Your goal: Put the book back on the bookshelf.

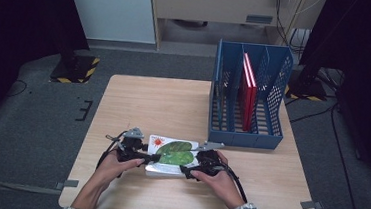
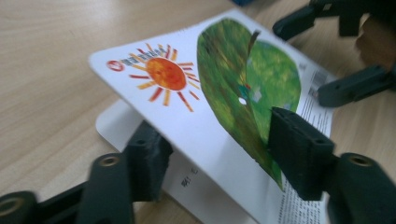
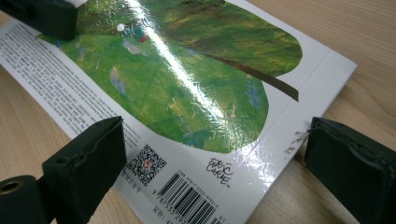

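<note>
A thin, glossy picture book with a white cover, a big green leaf and an orange sun printed on it (image 1: 172, 156) lies near the front edge of the pale wooden bench (image 1: 173, 103), between the person's two hands and well apart from the blue plastic file rack with upright dividers (image 1: 248, 97) at the bench's far right, where two red books (image 1: 248, 89) already stand in a middle slot. The step in hand looks like getting a hold on the book so it can be lifted and filed with the others. The left gripper (image 1: 141, 157) is at the book's left end: in the left gripper view its cover (image 2: 219, 116) is raised off the pages beneath, with one jaw under that cover and the other over it, partly open and not pressing, so nothing is held there. The right gripper (image 1: 192, 170) sits at the book's near right corner; in the right gripper view the jaws stand wide on either side of the barcode corner of the book (image 3: 196, 102), which rests flat on the wood, and they too hold nothing. As I judge it, the next move calls for one pair of jaws to close firmly on the whole thickness of the book rather than on the loose cover alone, since a grip on the cover would let the pages hang open. After that the book would have to be tipped upright, carried toward the rack and lowered edge-first into a free slot, clear of the dividers.
</note>
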Available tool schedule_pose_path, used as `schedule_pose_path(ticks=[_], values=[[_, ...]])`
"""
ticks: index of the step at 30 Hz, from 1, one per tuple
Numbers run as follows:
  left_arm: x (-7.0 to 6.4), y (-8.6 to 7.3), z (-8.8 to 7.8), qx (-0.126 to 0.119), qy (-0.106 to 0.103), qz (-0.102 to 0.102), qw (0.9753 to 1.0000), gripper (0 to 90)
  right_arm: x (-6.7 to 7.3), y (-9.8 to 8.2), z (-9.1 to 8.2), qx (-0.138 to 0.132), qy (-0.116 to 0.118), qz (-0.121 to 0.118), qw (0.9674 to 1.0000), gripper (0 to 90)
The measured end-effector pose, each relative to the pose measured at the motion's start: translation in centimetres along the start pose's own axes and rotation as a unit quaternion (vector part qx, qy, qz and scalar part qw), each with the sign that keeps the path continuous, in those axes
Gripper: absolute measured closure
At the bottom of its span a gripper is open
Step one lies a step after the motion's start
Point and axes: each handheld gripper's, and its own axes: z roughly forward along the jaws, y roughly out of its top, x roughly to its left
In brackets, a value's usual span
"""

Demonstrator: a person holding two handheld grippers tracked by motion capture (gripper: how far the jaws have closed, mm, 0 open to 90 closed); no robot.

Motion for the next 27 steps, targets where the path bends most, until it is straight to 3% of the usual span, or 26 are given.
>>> schedule_pose_path(ticks=[2, 6, 13, 18, 23, 27], values=[[-0.04, -0.12, 0.21, 0.004, -0.005, -0.004, 1.0000, 34.6, 0.33, -0.18, 0.03, 0.002, -0.008, -0.009, 0.9999, 4.9], [-0.14, -0.32, 0.02, -0.001, -0.009, -0.009, 0.9999, 33.6, 0.35, -0.36, -0.10, 0.001, -0.001, 0.001, 1.0000, 5.0], [-0.93, -0.77, 0.30, 0.012, -0.012, -0.009, 0.9998, 29.5, 0.51, -0.50, 0.13, 0.000, -0.001, 0.009, 1.0000, 2.3], [-0.42, -0.82, 0.01, 0.005, -0.012, -0.027, 0.9996, 44.1, 0.67, -0.53, 0.18, 0.002, -0.007, 0.003, 1.0000, 2.5], [-0.36, -0.66, 0.11, 0.016, -0.006, -0.013, 0.9998, 50.0, 0.59, -0.56, 0.23, 0.005, -0.013, -0.012, 0.9998, 4.1], [-0.49, -0.48, 0.02, 0.018, -0.001, 0.000, 0.9998, 53.4, 0.03, -0.43, 0.03, 0.006, -0.012, -0.004, 0.9999, 5.1]])
